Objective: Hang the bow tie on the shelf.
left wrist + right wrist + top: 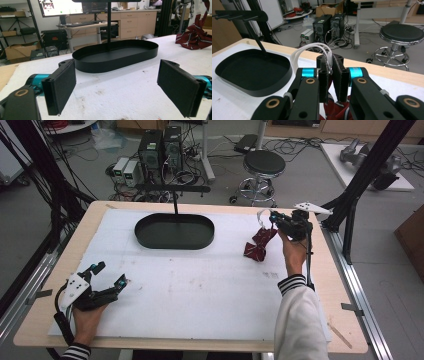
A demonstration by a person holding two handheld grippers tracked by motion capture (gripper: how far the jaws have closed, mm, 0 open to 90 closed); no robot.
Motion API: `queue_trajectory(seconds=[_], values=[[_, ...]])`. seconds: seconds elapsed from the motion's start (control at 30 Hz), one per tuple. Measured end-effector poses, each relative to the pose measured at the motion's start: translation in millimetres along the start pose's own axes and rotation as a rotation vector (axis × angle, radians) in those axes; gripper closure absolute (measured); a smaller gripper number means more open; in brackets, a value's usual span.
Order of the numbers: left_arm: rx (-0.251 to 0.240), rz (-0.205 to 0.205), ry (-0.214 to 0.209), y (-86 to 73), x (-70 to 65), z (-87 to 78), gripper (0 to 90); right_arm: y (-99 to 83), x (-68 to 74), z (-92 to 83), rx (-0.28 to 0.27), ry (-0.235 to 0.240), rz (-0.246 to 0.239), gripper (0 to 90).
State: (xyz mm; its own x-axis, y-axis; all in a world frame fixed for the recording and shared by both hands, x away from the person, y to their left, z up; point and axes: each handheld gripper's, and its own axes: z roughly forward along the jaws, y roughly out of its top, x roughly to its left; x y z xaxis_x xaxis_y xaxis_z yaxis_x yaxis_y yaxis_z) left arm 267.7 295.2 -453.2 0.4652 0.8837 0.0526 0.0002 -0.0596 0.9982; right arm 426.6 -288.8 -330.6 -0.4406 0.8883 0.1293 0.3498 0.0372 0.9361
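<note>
High view: my right claw (274, 218) pinches the white handle loop of a dark red bag (260, 244), which hangs down to the white tabletop (200, 285), right of the black oval tray (174, 231). My left claw (110, 275) rests near the front left corner.

Left gripper view: jaws spread wide, nothing between; tray ahead, bag (196, 33) far right.

Right gripper view: pads (340, 75) pressed together on the white handle (312, 50); red fabric below.
</note>
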Motion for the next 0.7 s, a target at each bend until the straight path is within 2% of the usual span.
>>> queue_trajectory(seconds=[0.3,0.7], values=[[0.003,0.000,0.000,0.1,0.1,0.5,15.9,7.0,15.4,-0.2,-0.045,0.033,-0.014,84.1],[0.003,-0.001,-0.001,0.1,0.2,0.5,15.9,29.9,41.9,4.2,-0.098,0.080,-0.048,84.1]])
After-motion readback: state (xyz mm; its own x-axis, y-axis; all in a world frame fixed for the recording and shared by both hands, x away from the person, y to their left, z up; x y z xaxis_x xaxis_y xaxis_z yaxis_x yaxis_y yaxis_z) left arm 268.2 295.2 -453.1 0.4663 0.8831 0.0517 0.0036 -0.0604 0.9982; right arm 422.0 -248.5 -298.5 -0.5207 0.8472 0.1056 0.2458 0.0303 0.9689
